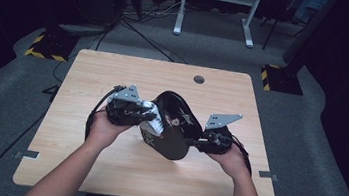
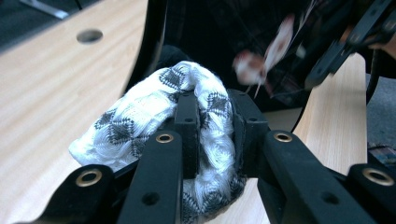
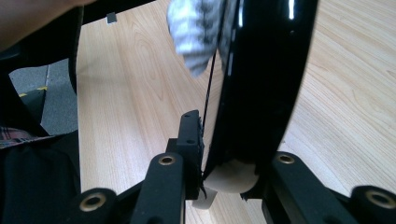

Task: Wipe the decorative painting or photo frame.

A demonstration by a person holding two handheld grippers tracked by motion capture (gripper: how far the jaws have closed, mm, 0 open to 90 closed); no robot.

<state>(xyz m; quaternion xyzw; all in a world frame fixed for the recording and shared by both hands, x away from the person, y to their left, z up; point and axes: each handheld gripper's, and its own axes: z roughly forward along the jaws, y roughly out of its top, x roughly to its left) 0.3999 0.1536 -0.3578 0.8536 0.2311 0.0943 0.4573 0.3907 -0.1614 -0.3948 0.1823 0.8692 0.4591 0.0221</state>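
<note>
A glossy black oval tray (image 1: 175,133) with a painted picture on its face stands tilted on edge above the wooden table (image 1: 115,70). My right gripper (image 1: 198,142) is shut on its right rim; in the right gripper view the jaws (image 3: 224,149) clamp the black edge (image 3: 266,70). My left gripper (image 1: 152,118) is shut on a white cloth with a dark diamond pattern (image 1: 156,122). In the left gripper view the cloth (image 2: 135,121) bulges between the jaws (image 2: 215,116) and lies against the tray's painted inner face (image 2: 210,37). The cloth (image 3: 196,32) also shows behind the rim.
The table has a round hole (image 1: 199,79) near its far edge. Beyond it, a white desk frame (image 1: 216,7) stands on grey carpet. Two bases with yellow-black tape (image 1: 48,44) (image 1: 280,78) flank the table's far corners, and cables run across the floor at left.
</note>
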